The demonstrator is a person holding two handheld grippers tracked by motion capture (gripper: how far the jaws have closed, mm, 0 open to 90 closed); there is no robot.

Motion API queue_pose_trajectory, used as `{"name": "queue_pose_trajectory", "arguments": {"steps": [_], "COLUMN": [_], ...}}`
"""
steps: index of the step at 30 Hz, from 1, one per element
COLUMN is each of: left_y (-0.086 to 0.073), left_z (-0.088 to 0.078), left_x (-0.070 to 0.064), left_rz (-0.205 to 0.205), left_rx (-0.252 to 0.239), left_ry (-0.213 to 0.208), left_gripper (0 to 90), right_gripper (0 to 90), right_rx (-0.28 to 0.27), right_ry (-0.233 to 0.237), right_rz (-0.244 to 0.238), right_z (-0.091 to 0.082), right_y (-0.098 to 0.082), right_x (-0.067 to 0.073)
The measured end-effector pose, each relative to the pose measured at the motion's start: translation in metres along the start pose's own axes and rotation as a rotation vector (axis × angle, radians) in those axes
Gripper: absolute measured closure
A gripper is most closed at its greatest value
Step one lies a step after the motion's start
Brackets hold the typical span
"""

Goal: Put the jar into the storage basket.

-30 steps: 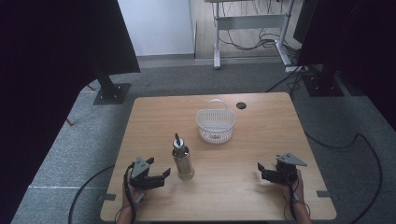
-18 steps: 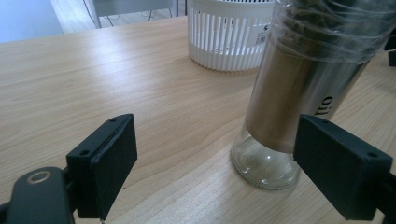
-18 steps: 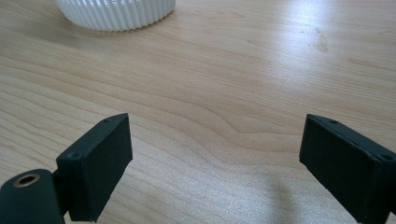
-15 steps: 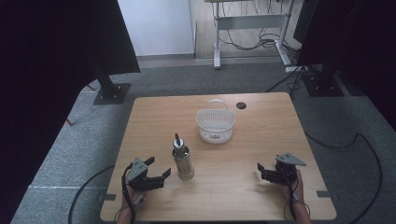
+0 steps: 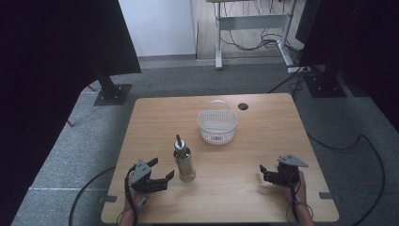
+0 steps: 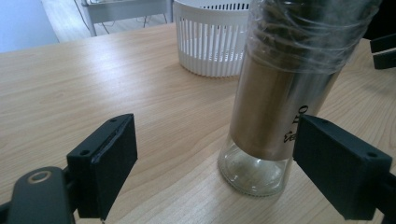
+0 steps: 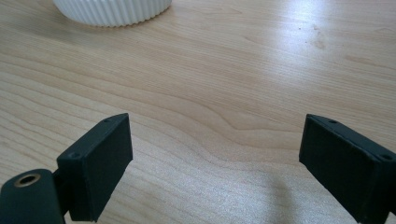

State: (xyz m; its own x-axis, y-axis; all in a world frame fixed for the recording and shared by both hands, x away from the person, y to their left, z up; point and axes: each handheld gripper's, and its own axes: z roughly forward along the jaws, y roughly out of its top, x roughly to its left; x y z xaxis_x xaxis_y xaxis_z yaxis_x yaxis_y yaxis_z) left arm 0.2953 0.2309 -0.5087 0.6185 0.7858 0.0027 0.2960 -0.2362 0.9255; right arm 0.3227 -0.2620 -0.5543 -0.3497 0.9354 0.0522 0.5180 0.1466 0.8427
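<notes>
We see L gripper [image 5: 159, 179] w/ jaws spread wide, bottle [image 5: 184, 162] upright on table [image 5: 263, 127] just at its 2 o'clock, not touching. R gripper [image 5: 265, 172] also spread, empty. Basket [image 5: 217, 126] at bottle's 1 o'clock.

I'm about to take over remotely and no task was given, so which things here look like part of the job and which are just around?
Likely in play:
- bottle, upright, just ahead of the open left gripper
- white basket behind it
- right gripper, open over bare table

Just around:
- metal desk frame with cables on the floor
- black stand base
</notes>
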Motion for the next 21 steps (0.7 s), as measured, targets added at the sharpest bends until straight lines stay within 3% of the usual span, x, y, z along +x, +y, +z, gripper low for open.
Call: {"name": "queue_pose_trajectory", "arguments": {"steps": [12, 16, 21], "left_y": [0.004, 0.007, 0.011], "left_z": [0.007, 0.011, 0.016], "left_x": [-0.008, -0.01, -0.013], "left_rz": [0.019, 0.039, 0.05], "left_rx": [-0.004, -0.01, -0.008], "left_ry": [-0.004, 0.014, -0.008], "left_gripper": [13.4, 13.0, 11.9], "right_gripper": [8.8, 8.8, 8.8], "right_rx": [0.007, 0.009, 0.012], "right_ry": [0.0, -0.002, -0.001], "right_rz": [-0.012, -0.016, -0.019], "right_z": [0.001, 0.001, 0.001], "right_y": [0.0, 0.0, 0.0], "right_x": [0.001, 0.002, 0.002]}}
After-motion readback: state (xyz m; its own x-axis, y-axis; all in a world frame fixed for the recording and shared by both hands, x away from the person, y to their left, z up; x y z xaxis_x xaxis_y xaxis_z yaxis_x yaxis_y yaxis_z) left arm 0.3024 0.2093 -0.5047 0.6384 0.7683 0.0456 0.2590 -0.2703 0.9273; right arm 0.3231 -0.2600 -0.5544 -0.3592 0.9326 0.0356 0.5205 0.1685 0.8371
